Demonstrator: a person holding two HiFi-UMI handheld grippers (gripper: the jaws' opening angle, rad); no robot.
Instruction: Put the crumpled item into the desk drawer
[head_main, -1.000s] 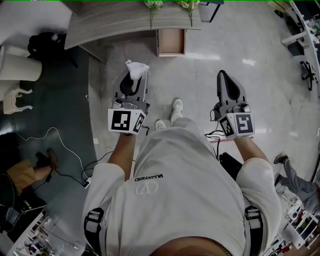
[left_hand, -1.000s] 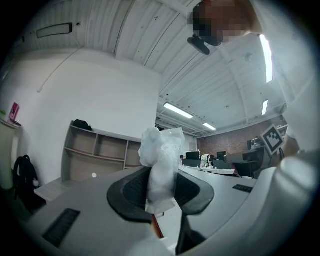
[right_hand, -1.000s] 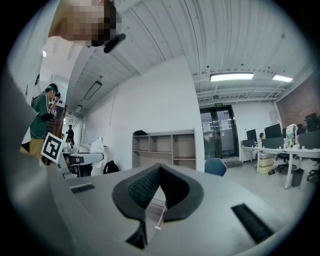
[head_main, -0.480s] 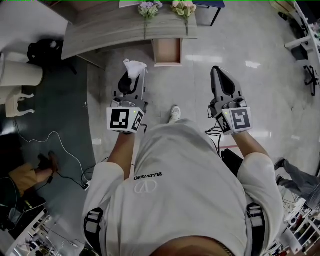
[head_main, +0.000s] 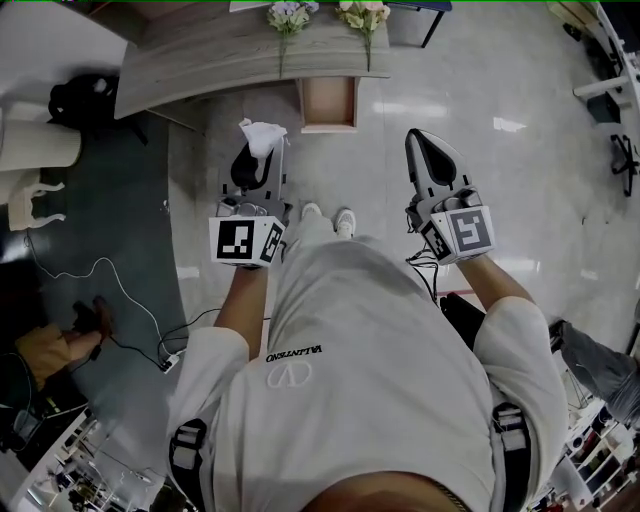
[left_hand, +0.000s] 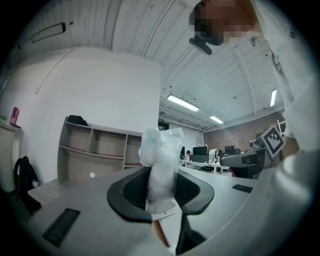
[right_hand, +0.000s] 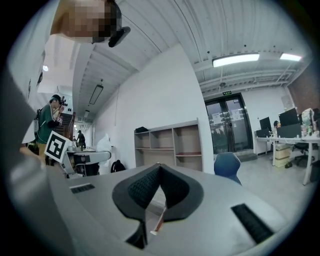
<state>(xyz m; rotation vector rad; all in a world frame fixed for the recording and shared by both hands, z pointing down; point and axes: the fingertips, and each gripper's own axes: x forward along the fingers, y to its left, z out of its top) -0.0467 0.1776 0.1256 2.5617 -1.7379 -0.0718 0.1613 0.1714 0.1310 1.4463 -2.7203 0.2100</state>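
Note:
The crumpled white item (head_main: 262, 134) sticks up out of my left gripper (head_main: 258, 152), which is shut on it; in the left gripper view the crumpled item (left_hand: 160, 160) is pinched between the dark pads. My right gripper (head_main: 416, 138) is held level to the right, its jaws shut with nothing in them, the tips meeting (right_hand: 159, 169). Ahead stands the wooden desk (head_main: 200, 60) with its drawer (head_main: 328, 100) pulled open toward me. Both grippers are still short of the drawer, one on either side of it.
Two flower bunches (head_main: 285, 15) stand on the desk's top. A black bag (head_main: 85, 95) and a white cylinder (head_main: 40, 145) are at the left, cables (head_main: 110, 275) trail on the dark floor. Another person's leg (head_main: 600, 365) shows at the lower right. An open shelf unit (right_hand: 170, 145) stands by the wall.
The person has stepped toward the desk, so desk and drawer sit nearer in the head view. Both grippers have moved forward; the left one keeps its hold on the crumpled item.

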